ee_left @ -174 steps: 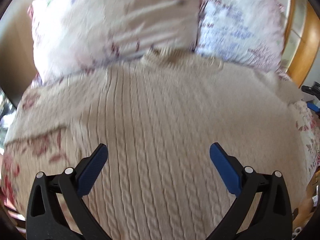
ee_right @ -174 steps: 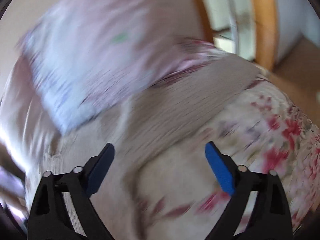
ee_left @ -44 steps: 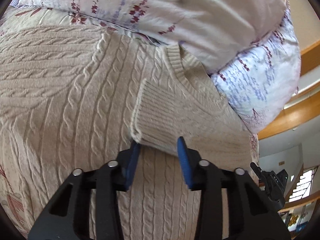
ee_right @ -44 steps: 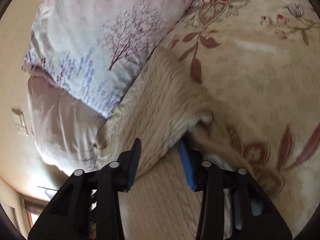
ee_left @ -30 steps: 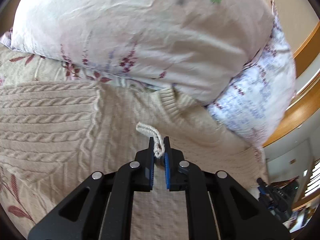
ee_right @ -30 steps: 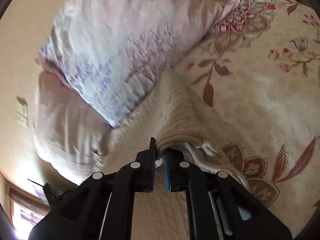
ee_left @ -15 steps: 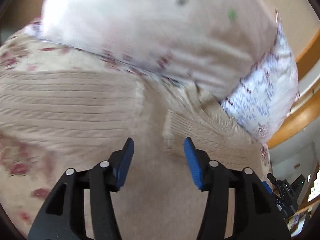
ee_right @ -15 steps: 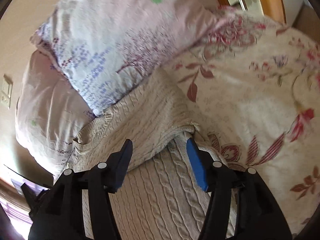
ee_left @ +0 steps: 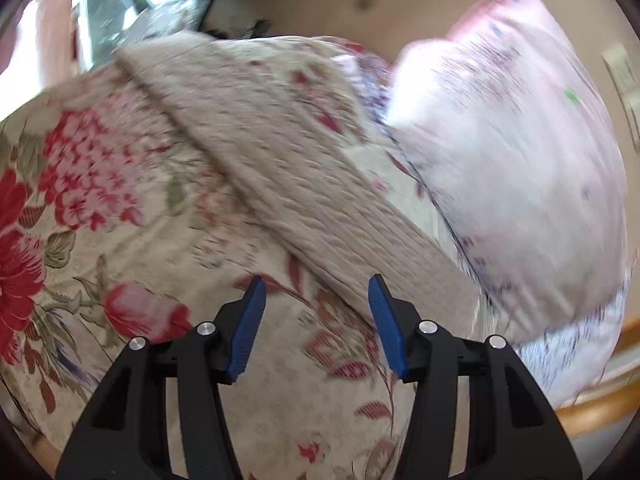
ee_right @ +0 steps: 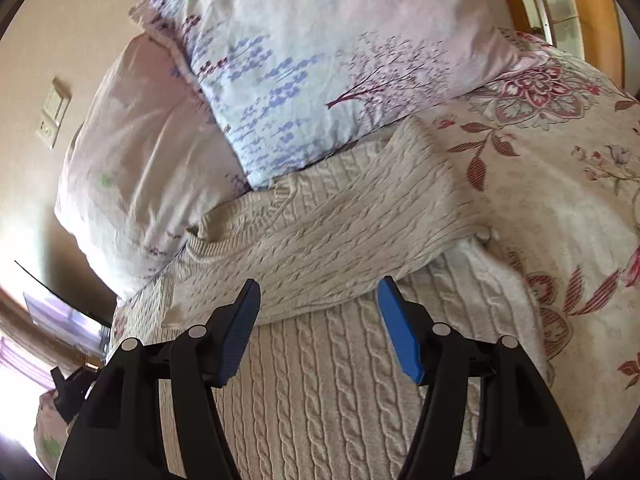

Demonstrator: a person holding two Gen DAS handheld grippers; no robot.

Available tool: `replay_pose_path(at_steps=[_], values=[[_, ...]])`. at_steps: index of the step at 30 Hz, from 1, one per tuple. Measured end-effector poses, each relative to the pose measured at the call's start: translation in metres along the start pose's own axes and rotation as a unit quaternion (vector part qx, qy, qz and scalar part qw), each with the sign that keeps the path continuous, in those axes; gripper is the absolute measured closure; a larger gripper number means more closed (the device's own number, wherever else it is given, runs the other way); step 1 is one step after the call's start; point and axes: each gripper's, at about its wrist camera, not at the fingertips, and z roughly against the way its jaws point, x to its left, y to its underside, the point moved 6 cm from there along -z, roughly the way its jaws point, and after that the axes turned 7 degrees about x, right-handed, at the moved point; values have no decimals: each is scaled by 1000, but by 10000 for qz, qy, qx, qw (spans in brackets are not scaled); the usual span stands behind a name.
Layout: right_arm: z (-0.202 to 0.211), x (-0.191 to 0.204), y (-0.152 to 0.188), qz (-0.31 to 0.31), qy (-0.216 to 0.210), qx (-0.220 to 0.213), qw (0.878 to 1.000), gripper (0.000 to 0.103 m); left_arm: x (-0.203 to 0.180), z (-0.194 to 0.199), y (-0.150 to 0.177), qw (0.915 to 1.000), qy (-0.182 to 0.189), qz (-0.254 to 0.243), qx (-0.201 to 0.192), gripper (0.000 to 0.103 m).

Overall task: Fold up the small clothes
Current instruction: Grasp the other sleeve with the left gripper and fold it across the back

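Left wrist view, blurred: the left claw [ee_left: 316, 324] is hanging with its blue pads apart and nothing between them, over the floral bedspread [ee_left: 120, 208]. One cream cable-knit sleeve [ee_left: 296, 196] of the sweater is lying flat just ahead of it, running as a long band from far upper left down to the near right, where it is passing just beyond the right pad and meeting the pink pillow [ee_left: 508, 184]. So the sleeve's long axis is crossing the claw's line on a diagonal, and this claw is judged the nearer one to it. Right wrist view, sharp: the right claw [ee_right: 320, 320] is opening, jaws empty, above the sweater [ee_right: 328, 368] body spread on the bed. The other sleeve [ee_right: 360, 236] is lying folded across the chest just ahead of the pads, its long axis running crosswise from the shoulder at right toward the cuff at lower left, collar [ee_right: 236, 220] pointing up at the printed pillow [ee_right: 320, 52].
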Motion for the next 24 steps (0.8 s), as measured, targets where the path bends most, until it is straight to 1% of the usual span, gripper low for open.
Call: replay_pose_path(at_steps=[1, 2, 4, 5, 7, 10, 12, 13, 15, 16, 20, 24], values=[[-1, 1, 1, 16, -3, 17, 10000, 40, 6, -1, -4, 9999, 53, 109, -1, 53], [-2, 1, 1, 22, -5, 28, 10000, 40, 11, -3, -8, 9997, 107, 227, -6, 56], [-3, 1, 2, 28, -3, 50, 10000, 40, 15, -5, -16, 9986, 285, 443, -106, 59], [-3, 0, 2, 36, 2, 55, 10000, 40, 18, -5, -20, 9977, 360, 559, -131, 61], [-3, 0, 2, 52, 6, 63, 10000, 39, 19, -10, -22, 9954, 548, 770, -129, 65], [-5, -2, 3, 35, 0, 86, 10000, 39, 20, -17, -24, 9909, 788, 1086, -119, 73], [-6, -3, 3, 27, -9, 105, 9999, 39, 23, -21, -26, 9876, 947, 1248, -113, 81], [-6, -3, 3, 32, -7, 114, 9999, 39, 24, -23, -27, 9866, 977, 1299, -113, 83], [-7, -4, 4, 31, -17, 133, 9999, 39, 25, -27, -27, 9850, 1032, 1380, -109, 91], [-7, -5, 4, 28, -27, 144, 9999, 39, 24, -28, -26, 9847, 1037, 1393, -112, 93], [-5, -8, 3, 22, -41, 116, 9999, 39, 16, -27, -25, 9853, 1095, 1295, -193, 95], [-1, -10, 2, 26, -71, 75, 9999, 39, 1, -15, -26, 9851, 1225, 1146, -390, 96]])
